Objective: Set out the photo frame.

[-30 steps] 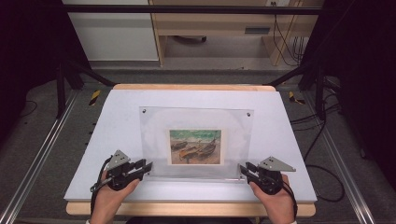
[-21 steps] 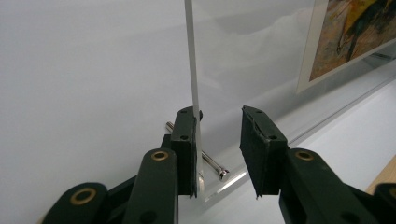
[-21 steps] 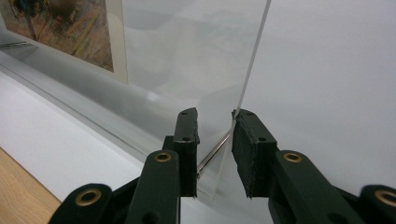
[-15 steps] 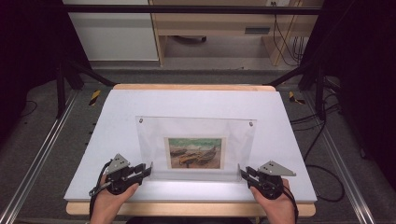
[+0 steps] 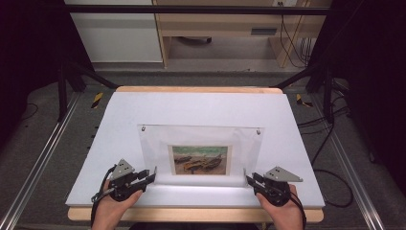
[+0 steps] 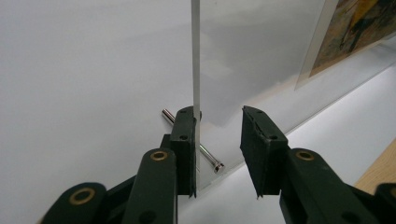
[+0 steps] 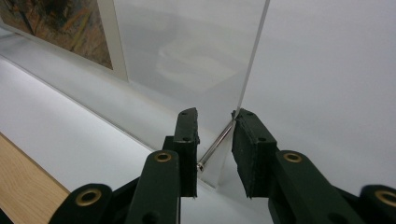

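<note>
While the clear acrylic frame (image 5: 201,155) stands on the white worktop (image 5: 201,108) between the parted fingers of the left gripper (image 6: 217,154) and right gripper (image 7: 215,149), both released, closing evenly on each edge should avoid tipping.

Clear acrylic frame (image 5: 201,153) with boat picture (image 5: 199,160) on white table (image 5: 119,120); left gripper (image 5: 152,174) at lower-left corner; right gripper (image 5: 250,180) at lower-right corner.

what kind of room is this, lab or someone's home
Most likely a lab or recording rig: a white table hemmed by black frame bars, metal floor rails, and loose cables on the floor.
</note>
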{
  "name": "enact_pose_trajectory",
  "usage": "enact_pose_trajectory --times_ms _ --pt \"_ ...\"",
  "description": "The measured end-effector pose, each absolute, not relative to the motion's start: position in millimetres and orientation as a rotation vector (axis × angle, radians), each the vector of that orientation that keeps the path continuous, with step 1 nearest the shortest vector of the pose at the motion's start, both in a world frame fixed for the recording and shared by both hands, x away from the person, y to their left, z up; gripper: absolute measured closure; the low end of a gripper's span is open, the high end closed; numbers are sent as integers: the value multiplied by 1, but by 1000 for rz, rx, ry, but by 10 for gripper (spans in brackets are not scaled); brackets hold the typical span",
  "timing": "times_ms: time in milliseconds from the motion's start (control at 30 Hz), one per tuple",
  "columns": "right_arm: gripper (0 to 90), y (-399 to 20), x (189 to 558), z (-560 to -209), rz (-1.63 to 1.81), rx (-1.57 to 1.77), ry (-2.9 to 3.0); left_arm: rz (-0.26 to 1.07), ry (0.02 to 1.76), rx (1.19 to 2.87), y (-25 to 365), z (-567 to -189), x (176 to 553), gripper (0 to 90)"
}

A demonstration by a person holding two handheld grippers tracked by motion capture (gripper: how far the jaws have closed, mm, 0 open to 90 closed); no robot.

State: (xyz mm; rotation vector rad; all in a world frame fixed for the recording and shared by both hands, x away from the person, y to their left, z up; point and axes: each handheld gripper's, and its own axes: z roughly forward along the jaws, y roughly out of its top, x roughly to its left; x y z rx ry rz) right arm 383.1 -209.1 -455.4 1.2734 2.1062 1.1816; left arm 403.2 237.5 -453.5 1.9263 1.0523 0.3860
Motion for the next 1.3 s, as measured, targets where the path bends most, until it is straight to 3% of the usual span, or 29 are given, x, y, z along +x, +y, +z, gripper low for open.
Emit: enact_pose_trajectory --times_ms 633,733,933,1300 --pt "703 -208 381 -457 1162 1252 2109 387 1043 1956 237 -454 401 652" --pt "657 -208 381 -457 1163 1245 2112 379 1050 1946 237 -454 401 638" --pt "343 -205 381 -455 1142 1217 2075 393 1087 1909 236 -452 403 307" --pt "124 -209 375 -450 1124 1200 2016 428 1016 1875 237 -447 403 83"
